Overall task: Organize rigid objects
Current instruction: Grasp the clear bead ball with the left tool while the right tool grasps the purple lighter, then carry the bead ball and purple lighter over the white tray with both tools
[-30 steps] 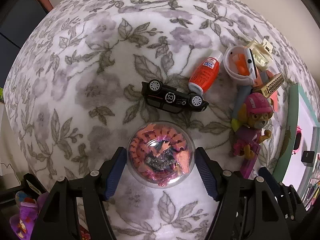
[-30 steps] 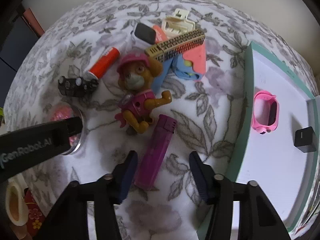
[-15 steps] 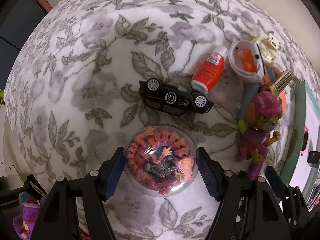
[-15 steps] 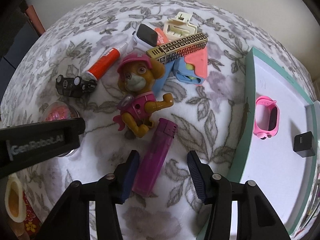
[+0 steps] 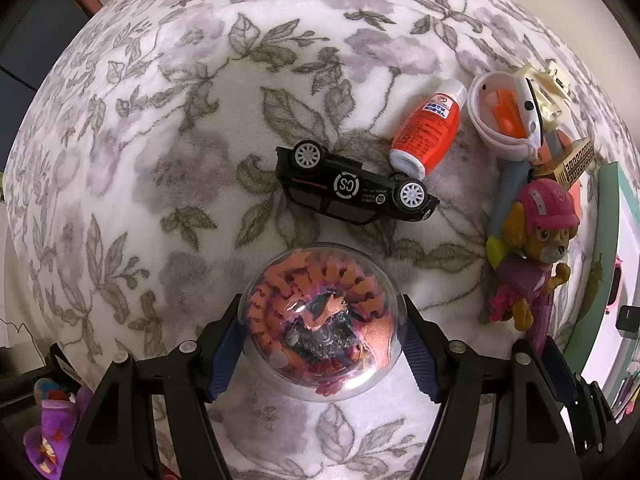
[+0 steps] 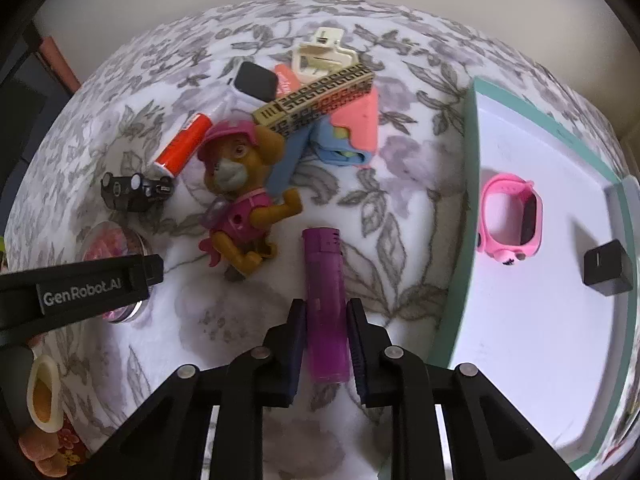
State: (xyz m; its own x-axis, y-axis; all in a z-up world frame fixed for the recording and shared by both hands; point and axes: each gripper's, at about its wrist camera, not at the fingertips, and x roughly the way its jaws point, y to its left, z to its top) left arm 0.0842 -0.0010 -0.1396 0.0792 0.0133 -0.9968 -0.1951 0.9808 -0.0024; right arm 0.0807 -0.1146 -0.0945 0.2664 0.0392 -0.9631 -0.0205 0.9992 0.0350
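Now that the right gripper (image 6: 326, 336) has just clamped its fingers on the purple lighter (image 6: 324, 300) lying between them, it seems ready to lift toward the tray (image 6: 472, 168), while the left gripper (image 5: 322, 354) has sunk, fingers apart, around the ball (image 5: 322, 320).

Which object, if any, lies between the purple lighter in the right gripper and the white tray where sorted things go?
None that shows. The right gripper is shut on the purple lighter, and only bare flowered cloth lies between it and the tray. The pink watch and black cube sit farther in.
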